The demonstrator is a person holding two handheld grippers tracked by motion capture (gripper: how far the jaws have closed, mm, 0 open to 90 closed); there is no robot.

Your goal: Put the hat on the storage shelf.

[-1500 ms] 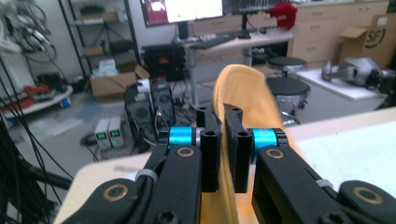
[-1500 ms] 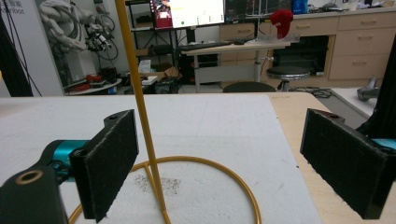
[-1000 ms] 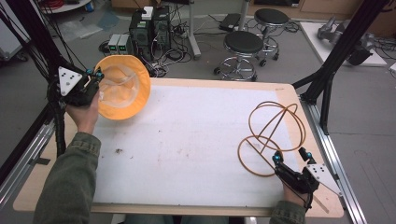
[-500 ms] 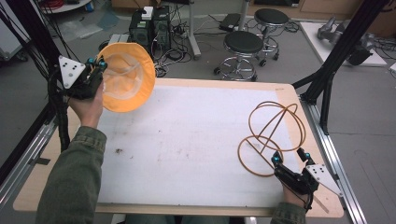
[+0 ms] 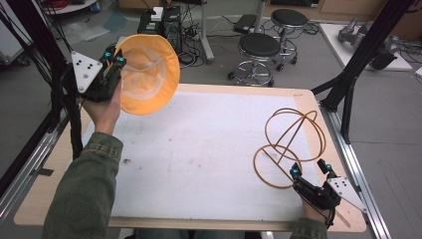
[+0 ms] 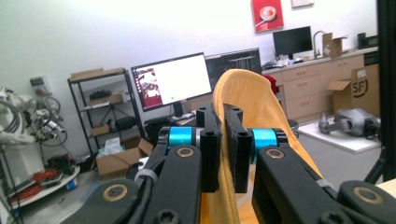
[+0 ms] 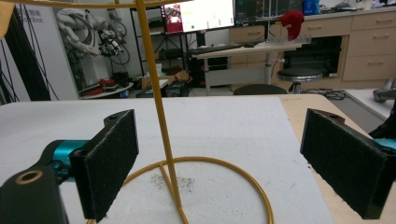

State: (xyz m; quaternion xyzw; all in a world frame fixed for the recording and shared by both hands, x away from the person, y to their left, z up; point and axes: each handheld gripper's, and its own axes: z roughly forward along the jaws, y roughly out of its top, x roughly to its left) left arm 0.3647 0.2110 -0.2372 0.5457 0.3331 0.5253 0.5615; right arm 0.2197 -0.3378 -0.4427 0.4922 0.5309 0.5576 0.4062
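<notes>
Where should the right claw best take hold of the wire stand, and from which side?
Probably the upright rod of the wire stand, approached level from the person's side. The rod is thin and vertical, already standing between the open right claw, above the base ring.

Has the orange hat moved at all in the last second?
Yes. The orange hat, pinched in the left claw, has lifted up and away past the far left corner of the table, and tipped more upright.
</notes>
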